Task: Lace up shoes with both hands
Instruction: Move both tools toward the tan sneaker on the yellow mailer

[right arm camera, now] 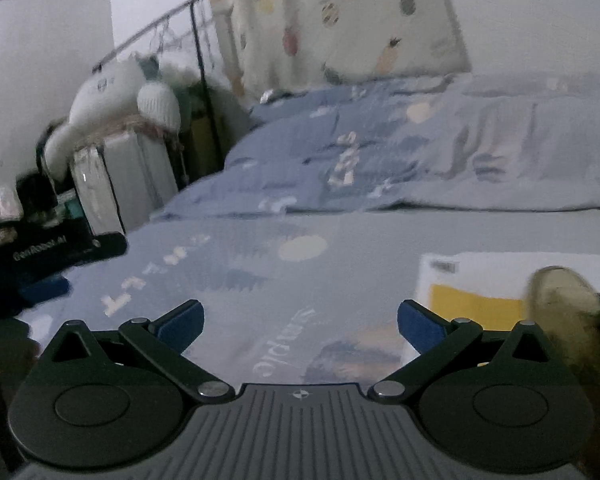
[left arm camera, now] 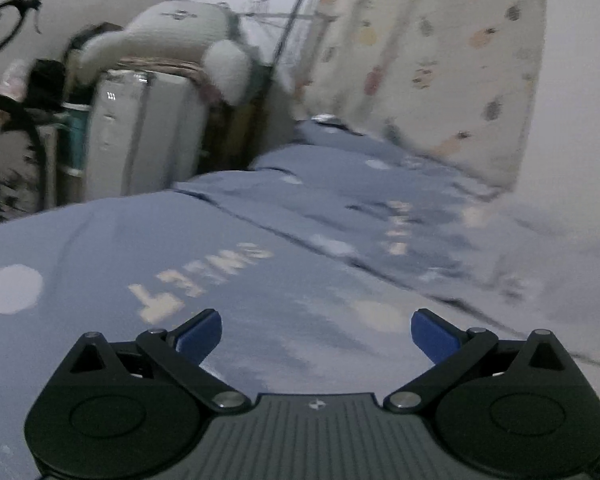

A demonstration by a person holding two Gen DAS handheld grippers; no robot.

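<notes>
**Shoe barely in view; both grippers empty above the bed**

A tan, blurred form at the right edge of the right wrist view is taken to be the shoe [right arm camera: 560, 300]; identification is tentative. It lies beside or partly on a white-and-yellow sheet [right arm camera: 472, 300] on the bed [right arm camera: 340, 240]. No laces can be made out. Nothing of the shoe is seen in the left wrist view.

Handling, as a judgement: a shoe is expected to be light and to sink and slide on soft bedding, so it would need steadying by one gripper. Laces are expected to be thin, limp and slippery; the stiffer tip would be the better place to pinch.

Right gripper [right arm camera: 300, 326]: fingers spread wide, nothing between them. Left gripper [left arm camera: 316, 336]: fingers likewise wide and empty, over the blue printed cover.

Surroundings: a rumpled quilt [right arm camera: 420, 152] further up the bed, a patterned curtain [right arm camera: 340, 20], a white plush [right arm camera: 120, 92] on a suitcase [right arm camera: 112, 184], a clothes rail [right arm camera: 196, 40]. Nothing is seen standing between the right gripper and the shoe. Both views are motion-blurred.
</notes>
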